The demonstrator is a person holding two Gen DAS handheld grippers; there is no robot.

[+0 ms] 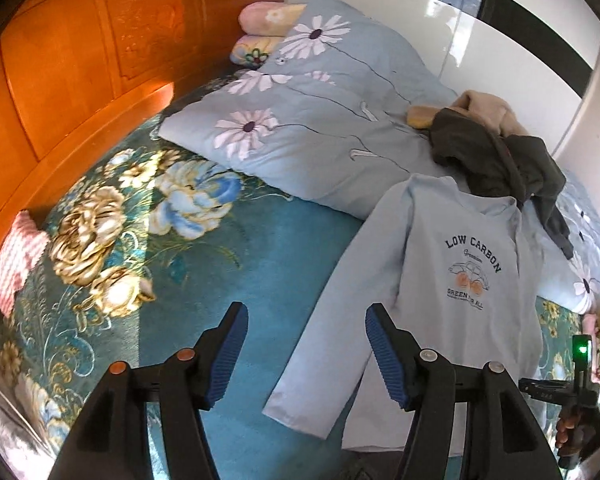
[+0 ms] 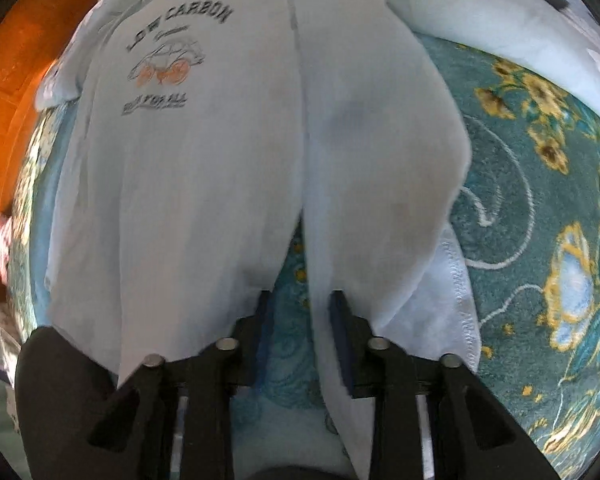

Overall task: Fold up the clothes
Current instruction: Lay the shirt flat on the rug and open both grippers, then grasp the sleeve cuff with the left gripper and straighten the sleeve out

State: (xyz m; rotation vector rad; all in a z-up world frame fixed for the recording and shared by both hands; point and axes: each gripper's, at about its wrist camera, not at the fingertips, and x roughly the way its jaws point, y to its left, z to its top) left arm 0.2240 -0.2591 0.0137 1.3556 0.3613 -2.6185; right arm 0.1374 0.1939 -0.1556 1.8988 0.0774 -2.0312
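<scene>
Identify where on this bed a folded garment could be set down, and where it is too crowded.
The widest free patch is the plain teal bedspread, bordered by the wooden headboard, the daisy quilt and the light blue shirt. More spread lies bare right of the shirt's sleeve. It is crowded behind the shirt, where dark clothes pile on the quilt.

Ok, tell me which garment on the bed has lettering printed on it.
The light blue shirt spread flat on the teal bedspread: its chest reads LOW CARBON over a small car drawing. The dark grey garment and the tan one, heaped behind it, show no print.
</scene>
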